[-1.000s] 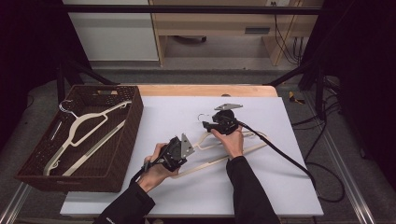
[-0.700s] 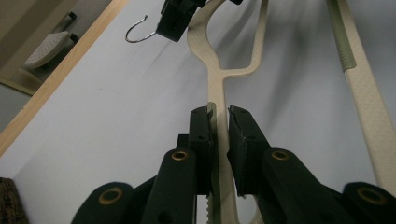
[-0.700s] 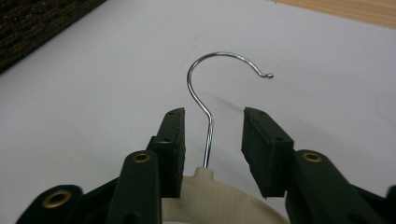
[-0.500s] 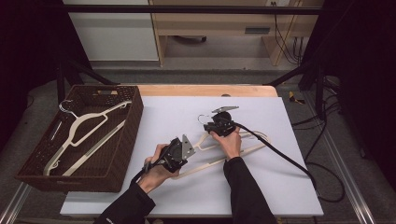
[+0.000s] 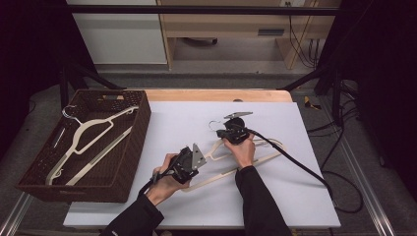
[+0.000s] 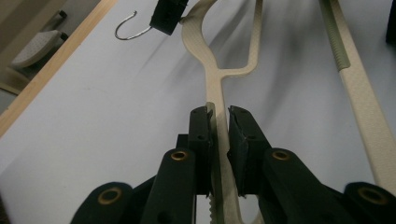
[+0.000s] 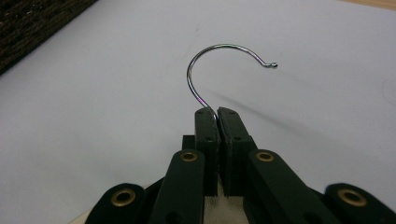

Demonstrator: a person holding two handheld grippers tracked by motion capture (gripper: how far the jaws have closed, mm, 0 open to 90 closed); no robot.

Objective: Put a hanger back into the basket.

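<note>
A cream hanger (image 5: 214, 149) lies flat on the white table top (image 5: 177, 118), its metal hook (image 5: 212, 123) pointing toward the far side. My left gripper (image 5: 196, 169) is shut on one thin arm of the hanger (image 6: 212, 84), which runs between its pads (image 6: 203, 135). My right gripper (image 5: 220, 132) has just been closing and is now shut on the stem of the hook (image 7: 224, 49), right where the wire leaves the hanger's neck. In the left gripper view the right gripper (image 6: 168, 14) shows at the far end of the arm, beside the hook (image 6: 128, 30).
A dark wicker basket (image 5: 142, 128) stands at the table's left with another cream hanger (image 5: 93, 130) inside. A black cable (image 5: 295, 164) trails from the right gripper across the table to the right edge. A wooden strip (image 5: 216, 94) borders the far side.
</note>
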